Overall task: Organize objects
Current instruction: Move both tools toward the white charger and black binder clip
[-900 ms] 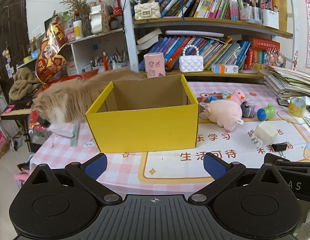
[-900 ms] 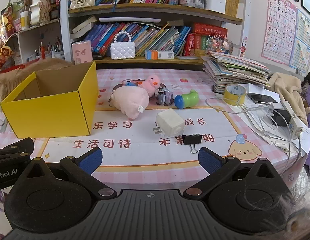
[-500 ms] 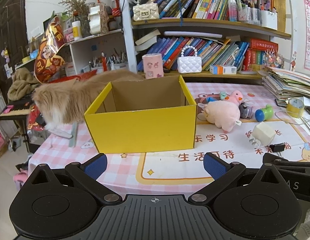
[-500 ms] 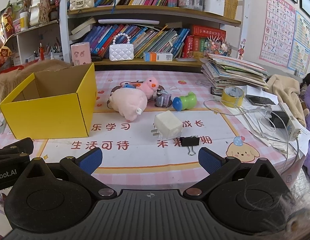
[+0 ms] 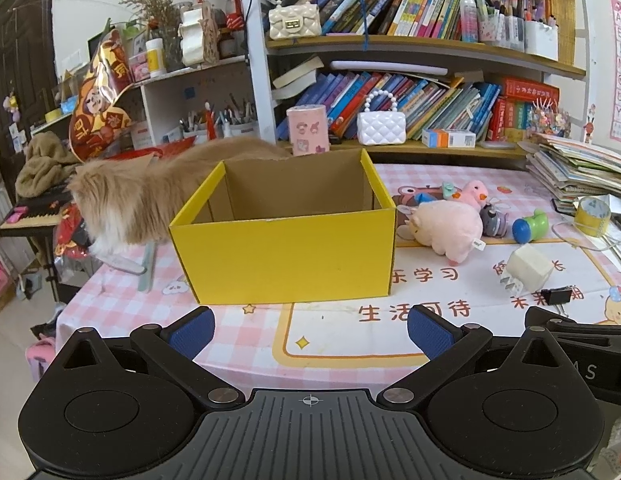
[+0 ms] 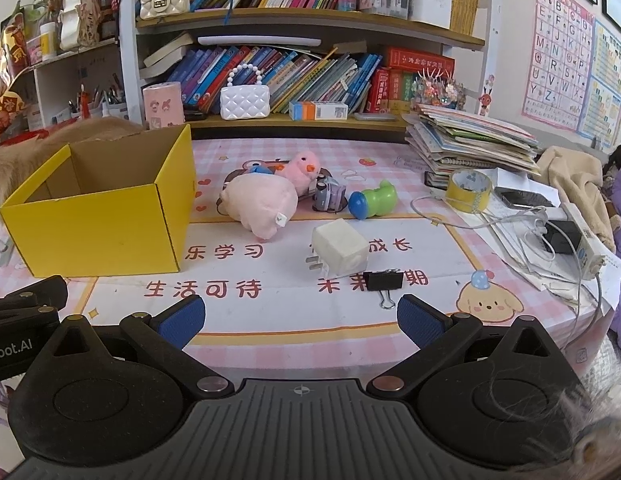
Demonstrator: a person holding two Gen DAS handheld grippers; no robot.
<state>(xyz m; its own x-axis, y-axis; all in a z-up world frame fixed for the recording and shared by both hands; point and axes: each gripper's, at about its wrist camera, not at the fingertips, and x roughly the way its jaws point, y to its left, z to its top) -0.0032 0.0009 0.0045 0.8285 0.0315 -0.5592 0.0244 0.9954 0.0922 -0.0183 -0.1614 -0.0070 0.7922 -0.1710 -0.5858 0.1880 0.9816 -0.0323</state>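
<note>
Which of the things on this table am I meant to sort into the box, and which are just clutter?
For the job:
yellow box, open on top
pink pig plush
pink chick plush
small grey toy
green and blue toy
white plug adapter
black binder clip

Probably just lying about:
tape roll
book stack
cables
cat behind the box

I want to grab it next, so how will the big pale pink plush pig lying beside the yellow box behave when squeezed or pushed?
The pale pink plush pig looks soft and stuffed, so it probably compresses and feels light. Its fuzzy fabric should grip, not slip. Lying on its rounded side against the smaller pink plush chick, it may wobble and nudge that if pushed.
</note>
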